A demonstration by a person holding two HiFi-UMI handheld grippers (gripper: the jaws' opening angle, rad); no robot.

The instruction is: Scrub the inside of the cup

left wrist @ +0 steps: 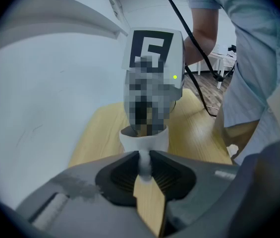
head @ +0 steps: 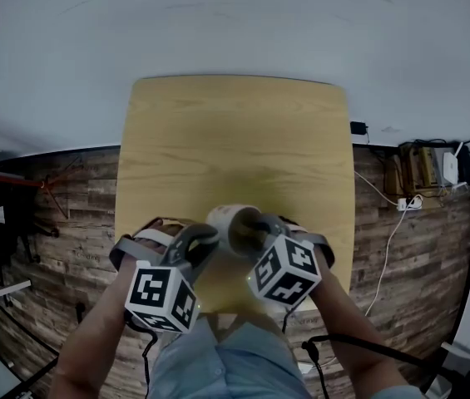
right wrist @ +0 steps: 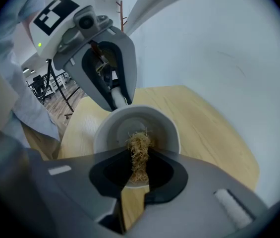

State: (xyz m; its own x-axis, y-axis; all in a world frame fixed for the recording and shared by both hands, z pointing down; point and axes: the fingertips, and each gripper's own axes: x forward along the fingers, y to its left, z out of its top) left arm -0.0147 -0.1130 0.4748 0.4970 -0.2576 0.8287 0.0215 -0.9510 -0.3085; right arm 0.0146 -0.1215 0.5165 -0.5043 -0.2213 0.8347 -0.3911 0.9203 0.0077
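- Seen from above, a person's two hand-held grippers met around a white cup [head: 233,225] at the near edge of a pale wooden table [head: 235,140].
- The left gripper [left wrist: 143,163] had its jaws pinched on a thin white part of the cup. Whether that part was rim or handle could not be told. The cup's body stood just past its fingertips.
- The right gripper [right wrist: 139,166] had its jaws pressed together on a scrubbing tuft [right wrist: 139,150] of straw-coloured fibre. The tuft stuck out beyond its fingertips into the cup's open mouth.
- From the right gripper, the cup was tipped so its mouth faced the jaws, showing a pale grey inside. The left gripper clamped the cup's far side.
- From the left gripper, the right gripper hung directly over the cup, just beyond the pinched part.
- Each gripper carried a marker cube, the left cube [head: 161,298] and the right cube [head: 284,270]. The print on them was blocky black-and-white square patterns, not letters.
- A small green light [left wrist: 174,77] glowed on the right gripper's body beside its marker.
- The person's light blue shirt [head: 218,364] lay behind both grippers.
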